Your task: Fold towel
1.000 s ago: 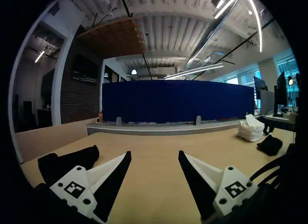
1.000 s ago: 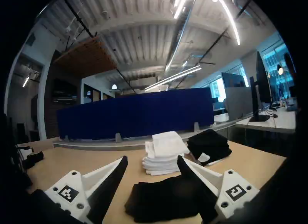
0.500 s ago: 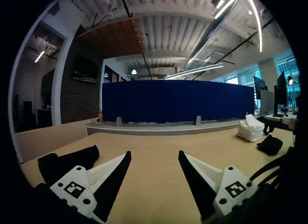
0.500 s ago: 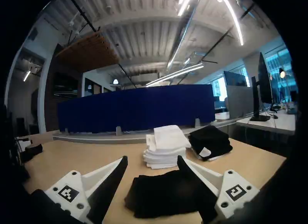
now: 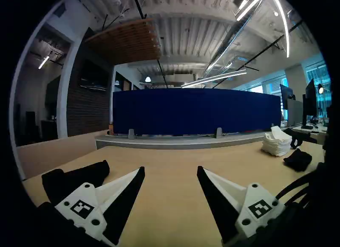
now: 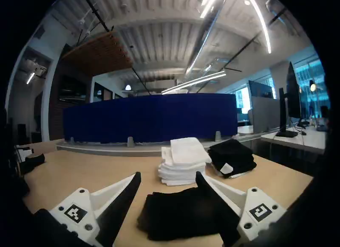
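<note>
In the right gripper view a folded black towel (image 6: 180, 213) lies on the wooden table (image 6: 85, 170), just ahead of my right gripper (image 6: 168, 180), which is open; its right finger overlaps the towel's edge. Behind it stand a stack of white towels (image 6: 183, 161) and a stack of black towels (image 6: 231, 158). In the left gripper view my left gripper (image 5: 170, 175) is open and holds nothing above bare table (image 5: 170, 162). A black cloth (image 5: 78, 177) lies by its left finger. Far right are the white stack (image 5: 277, 143) and the black towel (image 5: 298, 159).
A long blue divider (image 5: 195, 111) on a grey rail runs along the table's far edge. Desks with monitors (image 6: 289, 98) stand beyond the table at the right. Black cables (image 5: 297, 185) hang by the left gripper's right side.
The right gripper view has tipped slightly downward, so the towel stacks sit a little higher in it. The left gripper has not moved.
</note>
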`<state>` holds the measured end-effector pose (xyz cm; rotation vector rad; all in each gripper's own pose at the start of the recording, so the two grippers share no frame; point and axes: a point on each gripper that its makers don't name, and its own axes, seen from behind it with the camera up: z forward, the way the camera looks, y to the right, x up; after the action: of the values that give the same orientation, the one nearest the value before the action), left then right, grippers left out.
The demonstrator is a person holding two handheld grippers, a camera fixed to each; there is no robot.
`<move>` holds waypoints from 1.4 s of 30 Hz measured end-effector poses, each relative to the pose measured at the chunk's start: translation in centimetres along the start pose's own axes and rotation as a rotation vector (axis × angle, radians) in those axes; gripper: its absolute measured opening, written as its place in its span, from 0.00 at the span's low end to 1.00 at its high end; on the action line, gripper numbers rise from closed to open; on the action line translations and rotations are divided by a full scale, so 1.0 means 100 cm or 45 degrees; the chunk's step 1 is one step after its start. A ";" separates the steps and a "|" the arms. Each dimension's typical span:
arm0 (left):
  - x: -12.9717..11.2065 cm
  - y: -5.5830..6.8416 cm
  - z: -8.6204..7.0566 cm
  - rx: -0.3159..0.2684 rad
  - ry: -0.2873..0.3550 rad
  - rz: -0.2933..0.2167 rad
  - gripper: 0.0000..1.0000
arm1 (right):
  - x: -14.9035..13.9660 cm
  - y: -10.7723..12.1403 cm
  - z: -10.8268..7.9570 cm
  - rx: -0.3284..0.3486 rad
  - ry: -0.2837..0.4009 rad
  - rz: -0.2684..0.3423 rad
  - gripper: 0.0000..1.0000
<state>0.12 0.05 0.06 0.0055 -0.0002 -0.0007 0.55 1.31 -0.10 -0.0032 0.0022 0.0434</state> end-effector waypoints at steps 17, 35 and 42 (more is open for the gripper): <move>0.000 0.000 0.001 0.000 0.000 0.000 0.91 | -0.005 -0.004 0.001 -0.007 -0.003 -0.056 1.00; -0.001 0.000 0.001 0.000 0.000 0.000 0.91 | -0.006 -0.003 -0.001 -0.007 -0.003 -0.056 1.00; 0.000 -0.001 0.000 0.000 0.000 0.000 0.91 | -0.005 -0.003 -0.001 -0.007 -0.003 -0.057 1.00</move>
<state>0.12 0.00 0.11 0.0054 -0.0002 -0.0007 0.04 1.02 -0.22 -0.0087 -0.0007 -0.0011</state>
